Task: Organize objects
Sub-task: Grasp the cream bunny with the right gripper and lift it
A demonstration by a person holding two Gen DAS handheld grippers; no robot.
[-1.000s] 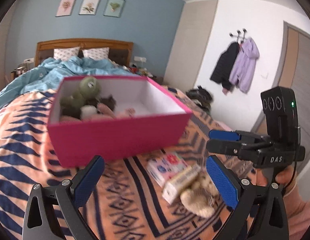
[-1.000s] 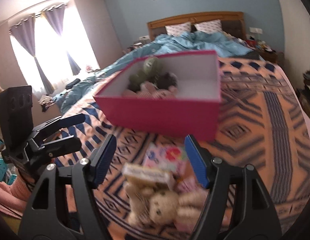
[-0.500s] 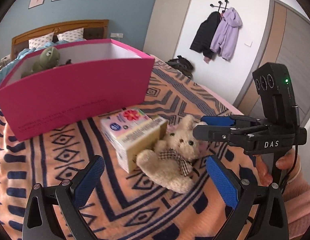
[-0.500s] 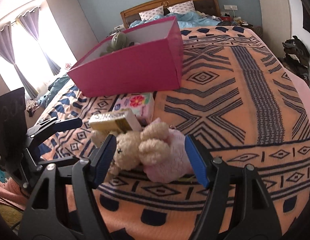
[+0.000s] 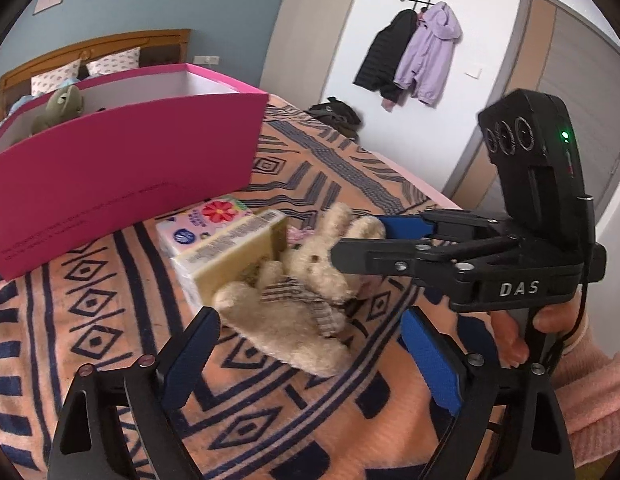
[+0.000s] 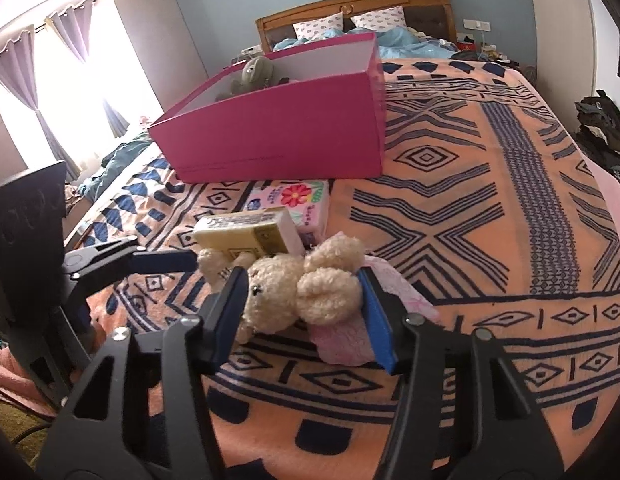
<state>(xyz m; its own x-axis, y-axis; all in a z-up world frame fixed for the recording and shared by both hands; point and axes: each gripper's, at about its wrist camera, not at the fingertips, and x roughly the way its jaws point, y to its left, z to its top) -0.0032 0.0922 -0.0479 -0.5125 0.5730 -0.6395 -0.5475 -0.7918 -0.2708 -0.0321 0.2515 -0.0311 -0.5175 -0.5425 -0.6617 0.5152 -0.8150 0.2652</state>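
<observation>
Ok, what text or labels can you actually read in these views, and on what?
"DAS": white letters on the right gripper body, seen from the left wrist.
Yellow box: a strip of print along its edge, too blurred to read.
Flowered pack: coloured print and a round logo, unreadable.
Pink box: a faint line of small print low on its side, too small.

My left-wrist camera sits low over the patterned bedspread (image 5: 109,360), looking along its fingers toward the bed's right edge, the white wall and the hung coats (image 5: 414,56). My right-wrist camera, equally close, faces up the bed toward the headboard (image 6: 354,6) and the curtained window (image 6: 57,108). Both views share the teddy bear (image 5: 293,300) (image 6: 301,284), the yellow box (image 5: 233,256) (image 6: 245,232) and the pink box (image 5: 121,172) (image 6: 277,132); each also catches the other tong.
</observation>
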